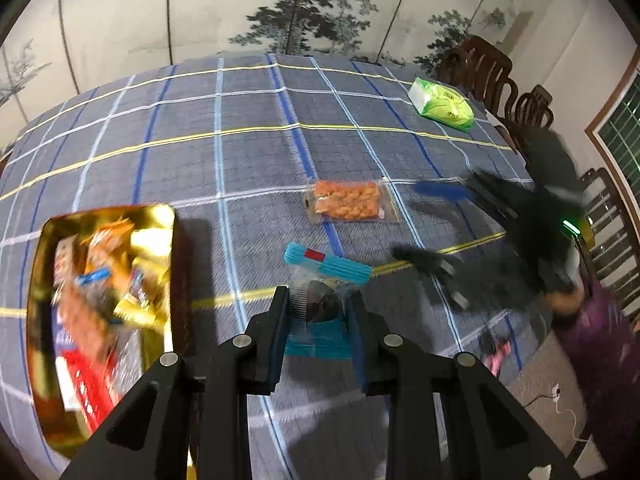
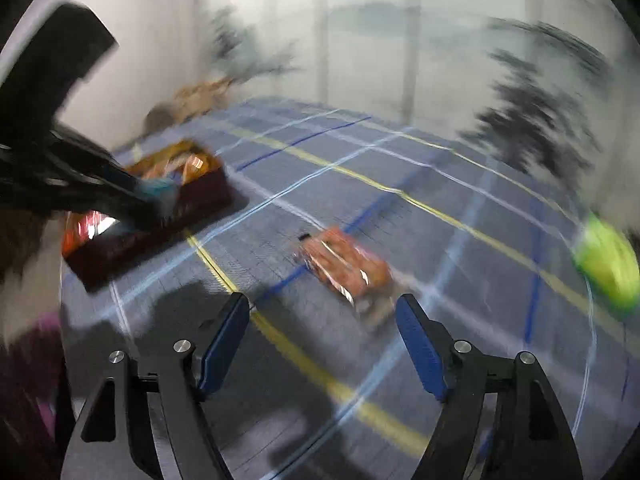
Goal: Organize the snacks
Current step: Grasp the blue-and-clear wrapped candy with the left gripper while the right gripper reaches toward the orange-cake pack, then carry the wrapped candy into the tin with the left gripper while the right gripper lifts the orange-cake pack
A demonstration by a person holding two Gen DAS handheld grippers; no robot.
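holding a little snack packet (image 1: pixel 320 300) with blue ends and a see-through middle, my left gripper (image 1: pixel 318 308) has its two fingers squeezed on it from both sides. the packet is up off the table, just above the blue checked cloth (image 1: pixel 240 120).

next to it on the left sits a shiny gold tin (image 1: pixel 168 216) — it is full of mixed snacks, but they look blurry. further out on the cloth lies a clear bag of orange snacks (image 1: pixel 347 200), flat and apart from the tin. far off near the table's edge is a green tissue pack (image 1: pixel 442 104). dark wooden chairs (image 1: pixel 480 64) stand behind it.

my right gripper (image 2: pixel 322 348) has its blue fingers (image 2: pixel 224 344) wide apart with nothing between them. it is up over the cloth, and the orange snack bag (image 2: pixel 344 268) lies just ahead of the finger tips — not touching them. from this side the tin (image 2: pixel 160 216) is off to the left and the green pack (image 2: pixel 608 264) far right. all of this side is smeared.
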